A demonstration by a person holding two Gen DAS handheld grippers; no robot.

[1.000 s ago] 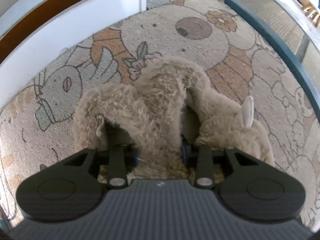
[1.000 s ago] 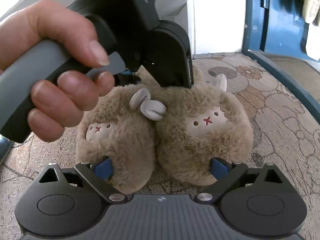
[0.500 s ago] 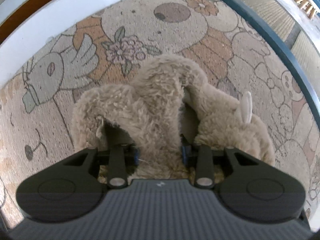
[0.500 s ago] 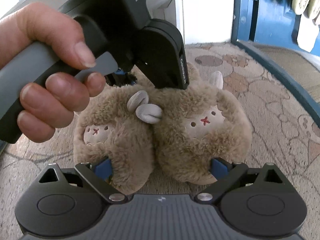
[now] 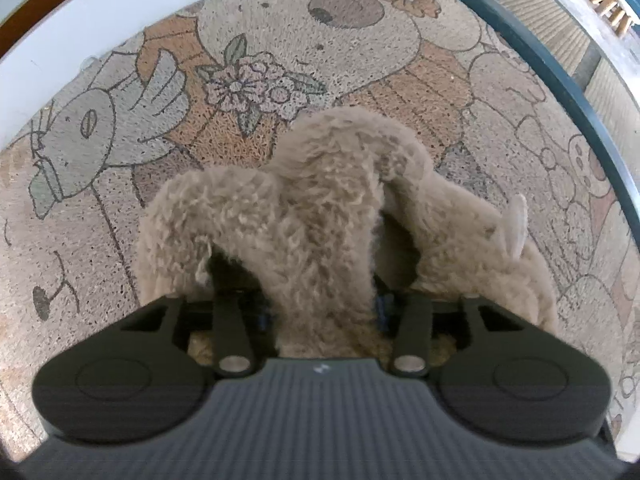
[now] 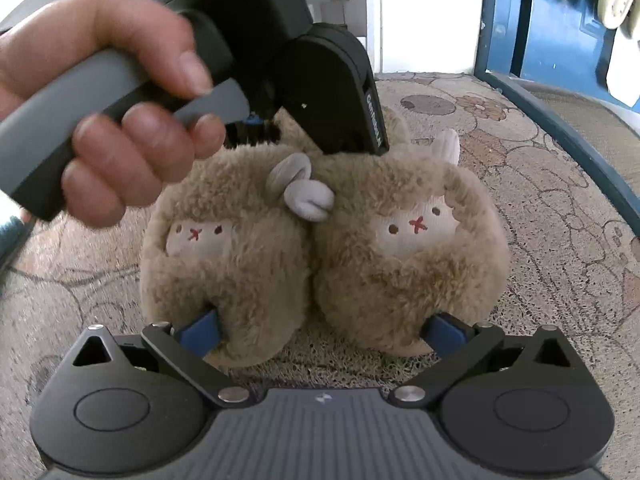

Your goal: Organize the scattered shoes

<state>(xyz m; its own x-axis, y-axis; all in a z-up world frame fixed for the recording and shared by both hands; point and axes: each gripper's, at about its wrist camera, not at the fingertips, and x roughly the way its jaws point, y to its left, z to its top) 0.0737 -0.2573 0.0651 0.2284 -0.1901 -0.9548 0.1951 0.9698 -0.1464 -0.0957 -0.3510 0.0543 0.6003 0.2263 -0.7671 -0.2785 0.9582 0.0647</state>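
Two fluffy tan animal-face slippers (image 6: pixel 224 264) (image 6: pixel 408 256) sit side by side on a cartoon-patterned mat (image 6: pixel 560 208), toes toward the right wrist camera. My left gripper (image 5: pixel 320 308) points steeply down at their heel ends. Its jaws are opening, with the two adjoining inner walls (image 5: pixel 320 216) bunched between the pads, which still touch the fur. A hand (image 6: pixel 120 140) holds that gripper's handle. My right gripper (image 6: pixel 322 332) is wide and still opening, its blue pads (image 6: pixel 200 330) at the outer sides of both toes.
A white board (image 5: pixel 80 52) borders the mat (image 5: pixel 360 60) at the back left. A dark blue rail (image 5: pixel 560 92) curves along its right side. A blue door (image 6: pixel 552 20) stands behind. Bare mat lies beyond the heels.
The right gripper has come a little nearer to the toes and its pads stand slightly wider. The hand on the left gripper's handle has shifted its fingers. The slippers stay together.
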